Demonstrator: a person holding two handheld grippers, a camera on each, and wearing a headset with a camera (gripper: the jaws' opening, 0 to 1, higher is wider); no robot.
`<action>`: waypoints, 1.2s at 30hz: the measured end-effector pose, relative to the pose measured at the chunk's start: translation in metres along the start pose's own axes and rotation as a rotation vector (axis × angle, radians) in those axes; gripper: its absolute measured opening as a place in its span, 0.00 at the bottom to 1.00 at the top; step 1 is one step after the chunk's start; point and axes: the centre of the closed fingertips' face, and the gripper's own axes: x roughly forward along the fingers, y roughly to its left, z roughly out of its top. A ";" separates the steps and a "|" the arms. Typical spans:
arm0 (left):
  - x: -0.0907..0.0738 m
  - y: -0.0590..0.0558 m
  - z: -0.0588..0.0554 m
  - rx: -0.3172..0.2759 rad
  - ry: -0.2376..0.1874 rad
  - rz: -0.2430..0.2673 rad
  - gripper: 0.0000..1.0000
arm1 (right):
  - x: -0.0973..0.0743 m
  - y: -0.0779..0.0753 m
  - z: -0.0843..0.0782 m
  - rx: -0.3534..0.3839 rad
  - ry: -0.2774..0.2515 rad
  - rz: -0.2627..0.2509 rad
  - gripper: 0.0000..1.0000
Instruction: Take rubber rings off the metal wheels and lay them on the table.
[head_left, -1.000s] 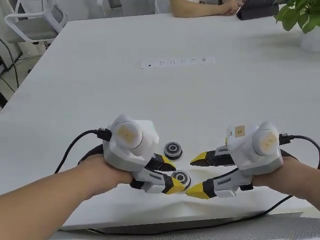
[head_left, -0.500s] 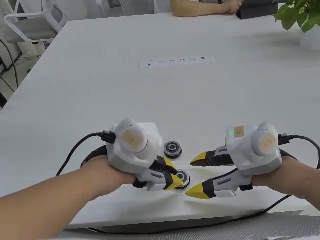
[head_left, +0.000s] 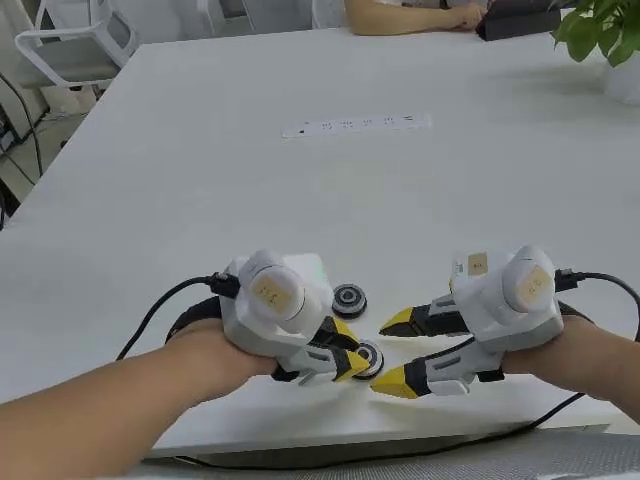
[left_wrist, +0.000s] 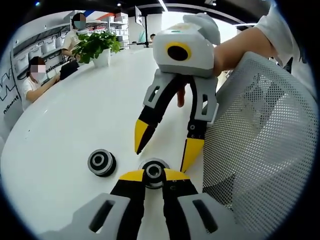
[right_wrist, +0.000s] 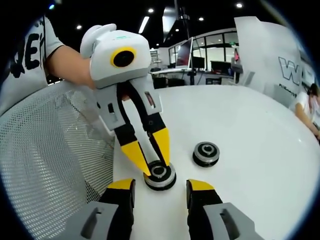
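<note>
Two small metal wheels with black rubber rings lie near the table's front edge. My left gripper (head_left: 352, 352) is shut on the nearer wheel (head_left: 367, 358), its yellow tips pinching the wheel's (left_wrist: 153, 171) two sides. The second wheel (head_left: 349, 298) lies free just beyond, also seen as a wheel (left_wrist: 101, 162) to the left and a wheel (right_wrist: 206, 153) to the right. My right gripper (head_left: 392, 352) faces the left one, open, its tips spread around the held wheel (right_wrist: 160, 176) without touching it. The left gripper (right_wrist: 152, 152) comes down onto that wheel from above.
A white power strip (head_left: 347, 125) lies mid-table. A potted plant (head_left: 600, 30) stands at the far right corner, and a person's arms (head_left: 410, 15) rest on the far edge. A chair (head_left: 70, 50) stands at the far left. Black cables trail off the front edge (head_left: 560, 405).
The left gripper's jaws, spread wider a second ago, have come together on the nearer wheel. The right gripper has stayed open and hardly moved.
</note>
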 end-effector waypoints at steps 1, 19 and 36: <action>0.000 0.000 0.000 0.003 0.000 0.001 0.07 | 0.000 0.000 0.001 0.009 -0.005 0.002 0.38; 0.000 0.000 0.000 -0.003 -0.003 0.010 0.07 | 0.007 -0.003 -0.006 0.093 -0.001 0.011 0.25; 0.000 0.001 0.000 -0.009 -0.010 0.013 0.07 | 0.003 0.001 -0.010 0.063 0.011 0.007 0.13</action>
